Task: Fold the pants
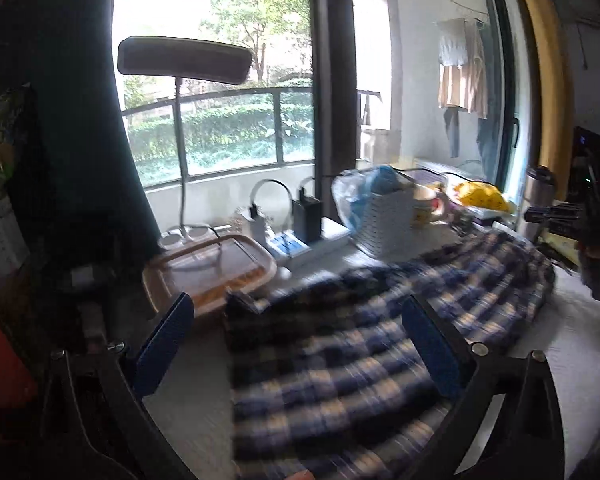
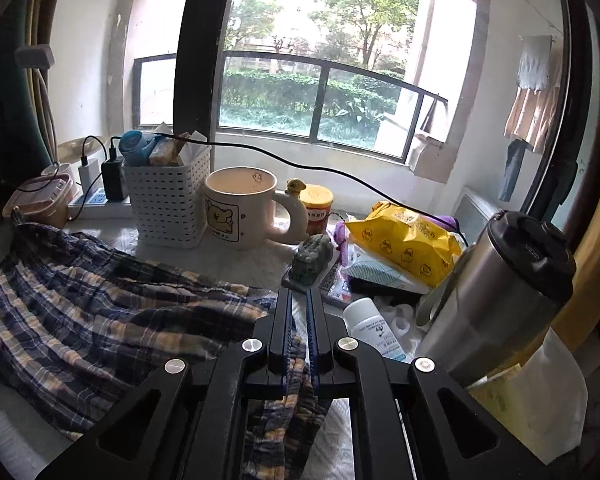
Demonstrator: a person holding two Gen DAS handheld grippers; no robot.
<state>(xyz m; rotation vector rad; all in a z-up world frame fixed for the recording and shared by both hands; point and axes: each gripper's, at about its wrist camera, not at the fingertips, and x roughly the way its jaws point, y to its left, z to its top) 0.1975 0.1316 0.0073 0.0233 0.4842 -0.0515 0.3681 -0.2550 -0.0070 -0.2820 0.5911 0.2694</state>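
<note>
The blue and cream plaid pants point(image 1: 340, 344) lie bunched across the white table, blurred in the left wrist view. My left gripper point(image 1: 296, 308) is open, its blue-padded fingers point(image 1: 164, 344) spread over the left end of the pants, not gripping them. In the right wrist view the pants point(image 2: 100, 312) stretch left from my right gripper point(image 2: 299, 296), which is shut on the right end of the pants; cloth hangs between and below its jaws.
Along the window side stand a white basket point(image 2: 168, 204), a cream mug point(image 2: 240, 208), a yellow snack bag point(image 2: 404, 240), a steel flask point(image 2: 496, 300), a small white bottle point(image 2: 372, 328), a lidded food box point(image 1: 208, 268), a power strip with chargers point(image 1: 300, 240) and a desk lamp point(image 1: 184, 60).
</note>
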